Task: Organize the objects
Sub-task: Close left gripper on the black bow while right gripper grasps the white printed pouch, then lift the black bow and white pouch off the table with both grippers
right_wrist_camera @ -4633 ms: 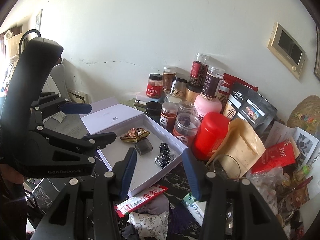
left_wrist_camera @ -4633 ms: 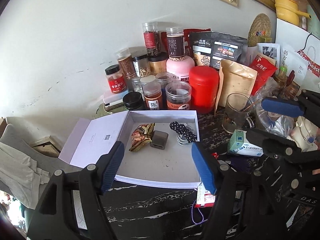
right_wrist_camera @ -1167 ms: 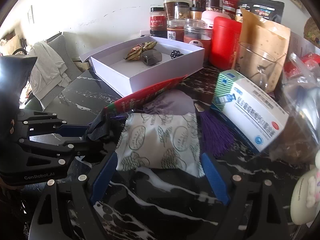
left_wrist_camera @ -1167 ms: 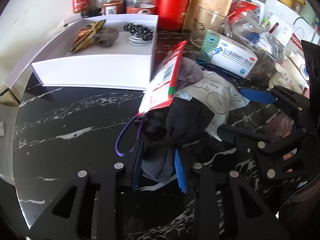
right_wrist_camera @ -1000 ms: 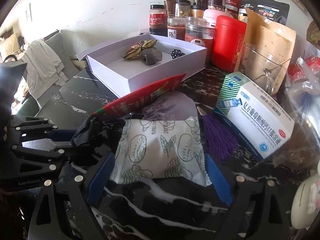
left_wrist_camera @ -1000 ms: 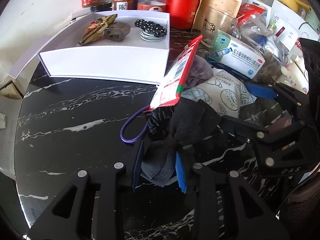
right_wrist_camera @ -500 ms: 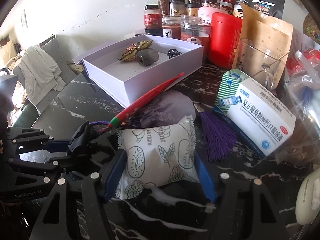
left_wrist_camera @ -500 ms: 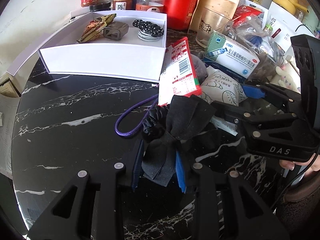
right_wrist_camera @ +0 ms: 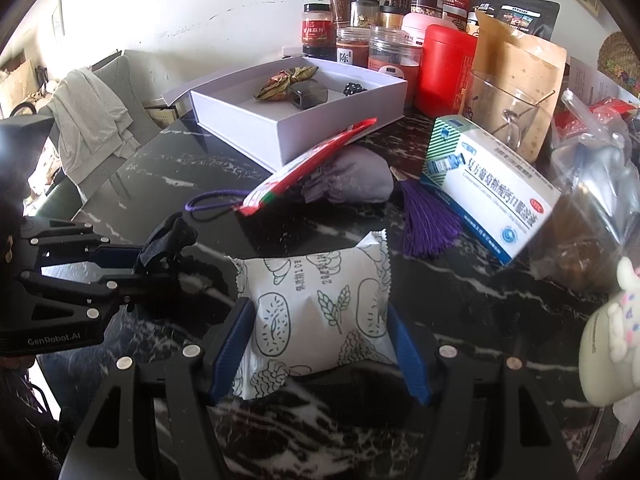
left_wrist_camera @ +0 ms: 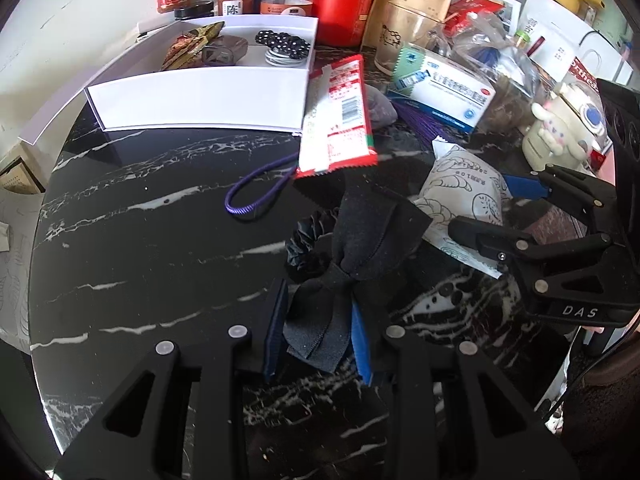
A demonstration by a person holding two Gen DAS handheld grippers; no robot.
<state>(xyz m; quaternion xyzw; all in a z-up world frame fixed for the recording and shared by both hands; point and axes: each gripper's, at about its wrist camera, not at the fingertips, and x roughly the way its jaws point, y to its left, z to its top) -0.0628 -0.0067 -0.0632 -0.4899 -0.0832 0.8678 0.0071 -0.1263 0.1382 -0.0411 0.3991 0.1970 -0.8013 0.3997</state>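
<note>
A round table (left_wrist_camera: 132, 216) of black marble with white veins fills the foreground, its glossy top catching bright daylight. Behind it rises a white plastered wall (right_wrist_camera: 200, 4), marked by a thin crack and a few scuffs. On that wall, at the far left edge, a small dark frame (right_wrist_camera: 57, 19) hangs. To the left of the table, a grey chair (right_wrist_camera: 116, 76) stands against the wall with pale grey clothes (right_wrist_camera: 86, 120) draped over its back and seat. At the upper right, a woven straw mat (right_wrist_camera: 618, 60) leans on the wall. The light is strong and even, with soft shadows.
</note>
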